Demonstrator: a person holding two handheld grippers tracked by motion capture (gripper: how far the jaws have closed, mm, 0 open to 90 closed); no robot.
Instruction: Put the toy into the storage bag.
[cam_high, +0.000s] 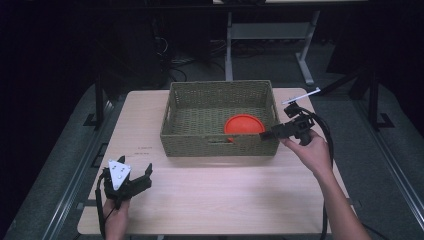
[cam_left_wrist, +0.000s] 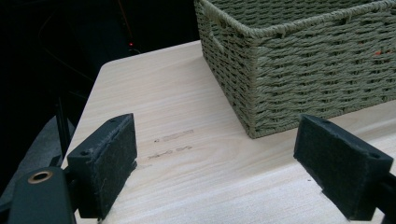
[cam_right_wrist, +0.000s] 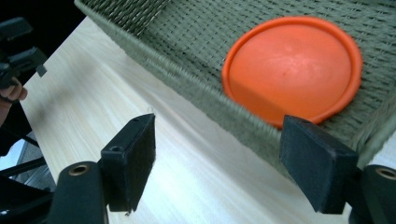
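The rectangular olive-green basket of woven cord (cam_high: 218, 142) looks rough and matt, its rim bound in twisted strands. Inside it, near its front right corner, the round orange plastic disc (cam_right_wrist: 292, 70) is smooth with a faint sheen. Under the basket, the pale wood-grain tabletop (cam_left_wrist: 182, 154) is smooth and matt. The gripper pads (cam_left_wrist: 112, 161) look like fuzzy black felt.

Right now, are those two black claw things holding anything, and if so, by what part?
Nothing is held. The left gripper sits open over the table; the right gripper is open at the basket rim, near the orange disc.
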